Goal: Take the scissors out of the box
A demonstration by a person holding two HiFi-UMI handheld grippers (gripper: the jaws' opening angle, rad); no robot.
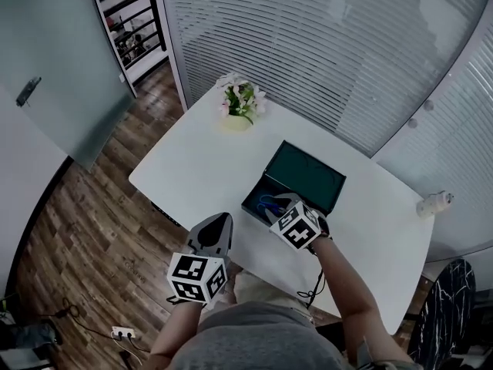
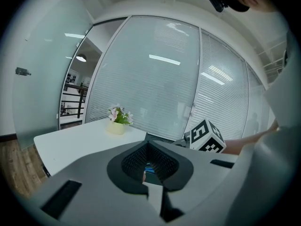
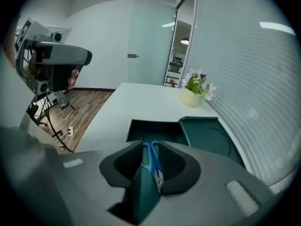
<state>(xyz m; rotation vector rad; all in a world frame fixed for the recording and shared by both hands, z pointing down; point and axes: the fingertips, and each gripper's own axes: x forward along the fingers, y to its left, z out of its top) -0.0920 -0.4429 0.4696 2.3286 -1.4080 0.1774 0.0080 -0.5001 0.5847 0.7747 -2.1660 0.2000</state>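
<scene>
"Scissors with blue plastic handles (image 3: 152, 155), where do they lie?" asks the first speaker.

"Inside the dark green rectangular box (image 3: 141, 132), on its floor," says the second. "The handles point to the far side and the metal blades to the near side. The box stands open on the white table (image 1: 208, 168), with its lid (image 1: 308, 174) folded back on the far right of the base."

"And the person's right gripper?"

"The right gripper (image 3: 151, 146) points steeply down into the box, its jaws spread wide. The scissors show in the gap between the two dark pads, and the pads do not press on them. Whether a pad touches them cannot be told."

"What of the left gripper?"

"The left gripper (image 1: 219, 223) hangs over the near edge of the table, left of the box and apart from it. Its jaws are pressed together at the tips, with nothing pinched between them."

"Does anything else stand on the table?"

"A small pale yellow pot of pink and white flowers (image 1: 239, 106) stands by the far left corner, well apart from the box. A brown wooden floor (image 1: 92, 237) shows to the left of the table."
</scene>
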